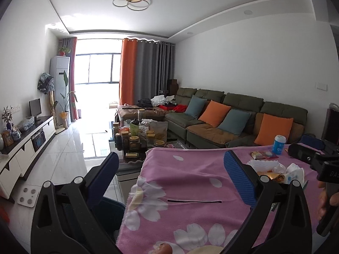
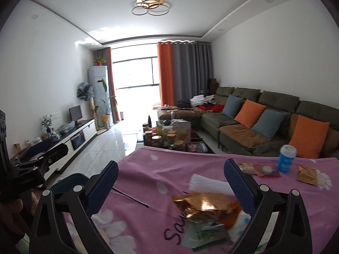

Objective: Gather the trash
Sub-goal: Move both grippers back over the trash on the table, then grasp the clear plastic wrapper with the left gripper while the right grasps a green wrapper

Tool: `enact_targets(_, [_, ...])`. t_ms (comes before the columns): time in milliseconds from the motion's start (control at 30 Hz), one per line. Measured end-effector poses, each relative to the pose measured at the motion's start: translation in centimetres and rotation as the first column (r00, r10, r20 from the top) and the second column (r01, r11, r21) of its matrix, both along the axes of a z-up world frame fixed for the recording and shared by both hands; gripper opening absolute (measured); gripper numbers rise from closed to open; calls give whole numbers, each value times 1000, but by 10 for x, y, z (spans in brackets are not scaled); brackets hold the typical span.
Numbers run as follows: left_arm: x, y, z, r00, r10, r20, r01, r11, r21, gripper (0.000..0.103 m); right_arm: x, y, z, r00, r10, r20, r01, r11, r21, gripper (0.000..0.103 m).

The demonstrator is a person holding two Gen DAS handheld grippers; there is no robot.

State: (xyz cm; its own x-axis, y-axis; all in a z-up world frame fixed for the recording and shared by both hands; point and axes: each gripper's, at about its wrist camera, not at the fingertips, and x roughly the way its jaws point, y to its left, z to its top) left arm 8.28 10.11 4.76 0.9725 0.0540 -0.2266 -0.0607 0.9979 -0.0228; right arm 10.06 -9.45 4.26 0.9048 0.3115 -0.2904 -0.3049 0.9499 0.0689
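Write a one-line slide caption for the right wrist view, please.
Open right gripper above a pile of wrappers on a pink flowered cloth, blue bottle behind.

Wrappers [image 2: 203, 209] and bottle [image 2: 286, 158] on table [image 2: 148, 169], sofa [image 2: 275, 118] behind.

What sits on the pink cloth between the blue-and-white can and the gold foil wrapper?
In the right wrist view, a red snack packet and white pleated paper lie between the can and gold foil wrapper.
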Motion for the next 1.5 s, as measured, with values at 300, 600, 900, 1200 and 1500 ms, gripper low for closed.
enact_targets(300, [18,-54,-2,998,8,-69,-5,999,42,97,-24,-76,-27,974,-213,-70,214,977,-2,96])
enact_targets(600, [18,-58,-7,965,-248,79,253,965,-62,97,-38,-97,-38,951,-292,-97,290,956,-39,96])
enact_targets(900, [43,-90,-35,940,-319,-124,306,945,-118,97,-31,-102,-64,927,-313,-206,301,950,-87,96])
enact_targets(1200, [69,-134,-73,869,-414,-269,404,910,-94,97,-18,-90,-93,909,-295,-294,258,953,-160,69])
enact_targets(1500, [90,-162,-95,780,-510,-363,474,860,-191,97,-13,-90,-98,908,-273,-318,228,958,-172,44])
